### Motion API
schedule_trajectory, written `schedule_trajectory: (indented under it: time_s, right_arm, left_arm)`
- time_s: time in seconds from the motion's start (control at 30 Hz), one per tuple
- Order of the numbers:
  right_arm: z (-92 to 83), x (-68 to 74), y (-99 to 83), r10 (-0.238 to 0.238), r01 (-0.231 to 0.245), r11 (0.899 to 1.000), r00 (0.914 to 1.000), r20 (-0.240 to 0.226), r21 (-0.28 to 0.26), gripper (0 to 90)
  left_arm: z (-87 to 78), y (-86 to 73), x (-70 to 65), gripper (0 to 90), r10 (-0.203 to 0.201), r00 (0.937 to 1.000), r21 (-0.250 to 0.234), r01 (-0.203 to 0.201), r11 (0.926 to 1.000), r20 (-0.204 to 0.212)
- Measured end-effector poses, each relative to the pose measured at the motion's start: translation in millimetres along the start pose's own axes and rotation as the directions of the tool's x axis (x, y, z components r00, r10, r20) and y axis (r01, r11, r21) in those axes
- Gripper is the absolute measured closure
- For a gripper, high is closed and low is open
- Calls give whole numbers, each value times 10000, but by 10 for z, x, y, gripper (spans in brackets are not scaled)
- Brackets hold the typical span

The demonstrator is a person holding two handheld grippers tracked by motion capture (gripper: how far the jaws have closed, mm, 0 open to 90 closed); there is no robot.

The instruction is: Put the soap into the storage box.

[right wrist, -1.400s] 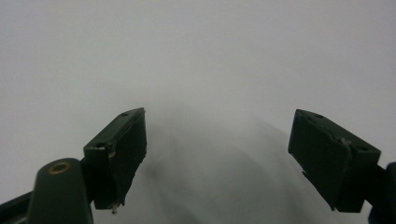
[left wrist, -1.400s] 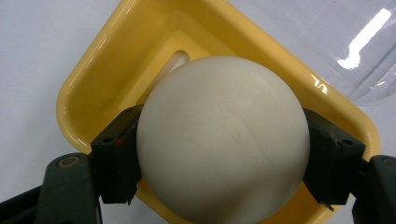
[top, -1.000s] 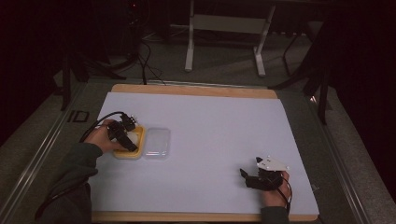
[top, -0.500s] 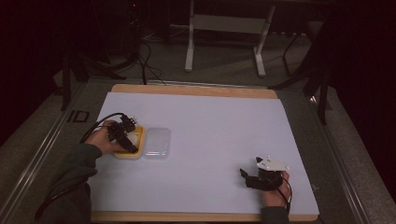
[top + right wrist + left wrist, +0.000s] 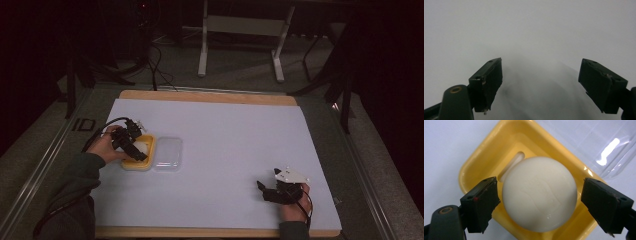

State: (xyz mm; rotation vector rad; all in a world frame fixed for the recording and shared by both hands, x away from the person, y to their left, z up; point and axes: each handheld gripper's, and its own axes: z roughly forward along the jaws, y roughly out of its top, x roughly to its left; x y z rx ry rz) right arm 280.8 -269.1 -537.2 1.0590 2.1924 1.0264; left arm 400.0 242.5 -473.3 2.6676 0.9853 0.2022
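Lab-like recording room: covered table (image 5: 225,125), dark surround, floor cables (image 5: 155,60), stand (image 5: 240,35).

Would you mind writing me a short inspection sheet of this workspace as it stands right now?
Surface: pale sheet over a wood-edged table, bare in the middle.
Job's things: white soap bar lies in the yellow dish; clear lid lies beside the dish, off it.
Clutter: nothing seen.
Grippers: left gripper is over the dish, jaws just opened, a gap on each side of the soap; right gripper rests open near the front right edge, nothing between its jaws.
Cables: black cable loops from the left gripper; more lie on the floor beyond.
Surroundings: dark room, metal stand behind the table.
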Motion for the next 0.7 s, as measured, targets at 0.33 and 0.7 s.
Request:
schedule_trajectory:
  time_s: [0.33,0.7]
  right_arm:
    - [0,0,0,-2,2,10000,10000,10,0,194]
    - [5,2,2,-21,21,10000,10000,-5,32,194]
  left_arm:
    - [-161,47,-188,218,543,9974,-774,-579,9953,-483]
    - [-124,48,-596,302,1021,9941,-1664,-1070,9802,-379]
